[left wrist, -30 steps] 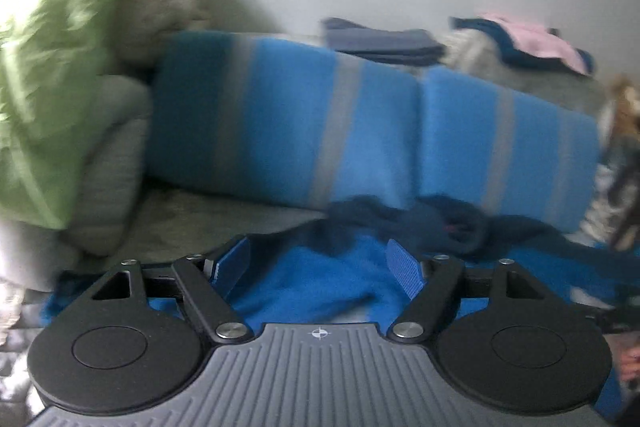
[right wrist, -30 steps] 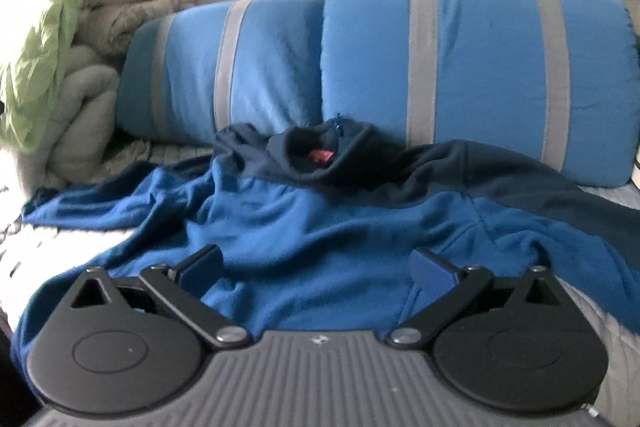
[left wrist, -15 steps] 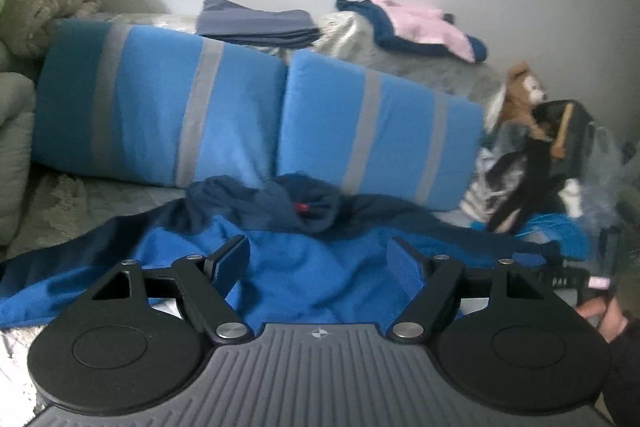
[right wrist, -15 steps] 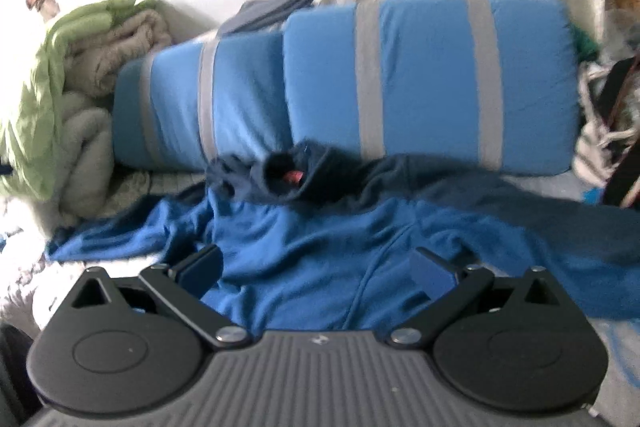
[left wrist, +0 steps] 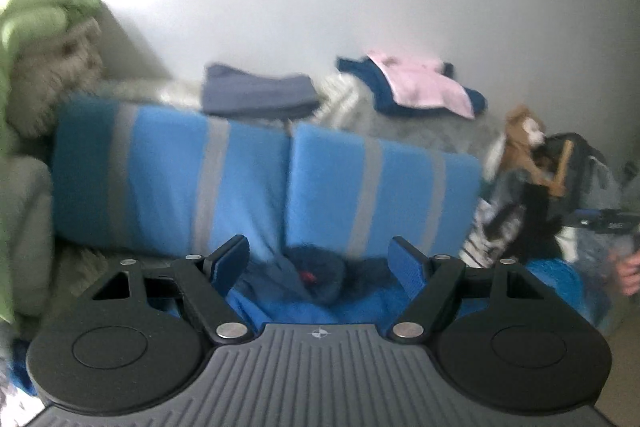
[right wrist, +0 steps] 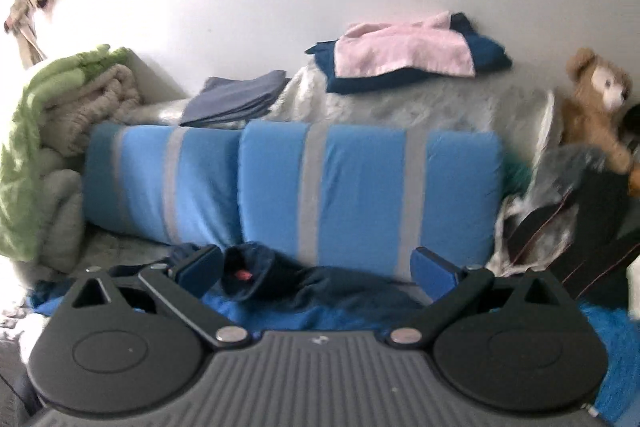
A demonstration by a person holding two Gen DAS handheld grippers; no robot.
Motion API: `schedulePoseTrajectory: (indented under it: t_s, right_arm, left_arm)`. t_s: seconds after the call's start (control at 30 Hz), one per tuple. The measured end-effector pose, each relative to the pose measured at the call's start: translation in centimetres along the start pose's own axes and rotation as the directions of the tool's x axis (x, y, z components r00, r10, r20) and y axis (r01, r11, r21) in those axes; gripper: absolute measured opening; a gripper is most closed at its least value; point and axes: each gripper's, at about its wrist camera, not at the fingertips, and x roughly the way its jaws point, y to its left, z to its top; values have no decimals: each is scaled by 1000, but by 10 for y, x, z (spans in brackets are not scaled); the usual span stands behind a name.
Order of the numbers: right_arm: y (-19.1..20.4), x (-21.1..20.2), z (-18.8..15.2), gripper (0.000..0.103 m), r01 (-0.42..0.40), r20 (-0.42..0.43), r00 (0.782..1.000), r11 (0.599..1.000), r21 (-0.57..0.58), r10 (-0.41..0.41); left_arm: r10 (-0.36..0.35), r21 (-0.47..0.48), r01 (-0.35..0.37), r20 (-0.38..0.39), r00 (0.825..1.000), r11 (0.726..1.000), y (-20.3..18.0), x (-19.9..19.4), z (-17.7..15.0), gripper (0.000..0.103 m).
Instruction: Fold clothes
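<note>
Both grippers stand released, jaws wide: the left gripper [left wrist: 318, 261] and right gripper [right wrist: 316, 267] grasp nothing; the blue fleece jacket [right wrist: 320, 307] (dark collar up) lies near, before two striped cushions [right wrist: 360, 195].

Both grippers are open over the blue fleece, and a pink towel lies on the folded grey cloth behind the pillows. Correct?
Not quite. In the right wrist view the pink towel lies on a dark blue cloth; the grey cloth sits apart, bare. The rest holds.

no readable text, labels or numbers anywhere
</note>
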Motion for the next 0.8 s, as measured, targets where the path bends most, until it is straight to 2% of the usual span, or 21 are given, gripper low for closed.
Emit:
schedulePoseTrajectory:
  t_s: [0.1, 0.23, 0.4, 0.5, 0.6, 0.7, 0.8]
  right_arm:
    - [6, 6, 9, 103, 43, 6, 999, 996, -81, -42]
    - [13, 30, 3, 103, 62, 52, 997, 990, -127, -56]
    - [17, 96, -39, 103, 36, 46, 998, 992, -123, -30]
    - [29, 143, -67, 103, 21, 18, 1000, 986, -168, -18]
    - [37, 190, -87, 103, -18, -41, 999, 991, -132, 13]
    - [50, 241, -103, 103, -69, -77, 995, 992, -108, 61]
    - [71, 292, -110, 102, -81, -97, 993, 991, -104, 71]
  left_arm:
    - [33, 33, -33, 7, 999, 999, 6, 4, 1, 76]
    - [71, 160, -74, 21, 997, 984, 10, 22, -8, 77]
    - [78, 166, -78, 9, 997, 983, 30, 63, -37, 77]
    - [97, 242, -92, -10, 995, 966, 38, 91, -51, 77]
    - [117, 283, -115, 7, 993, 952, 44, 118, -62, 77]
    - [96, 249, -97, 13, 995, 964, 54, 139, -68, 77]
    - [65, 198, -63, -4, 998, 978, 60, 161, -78, 77]
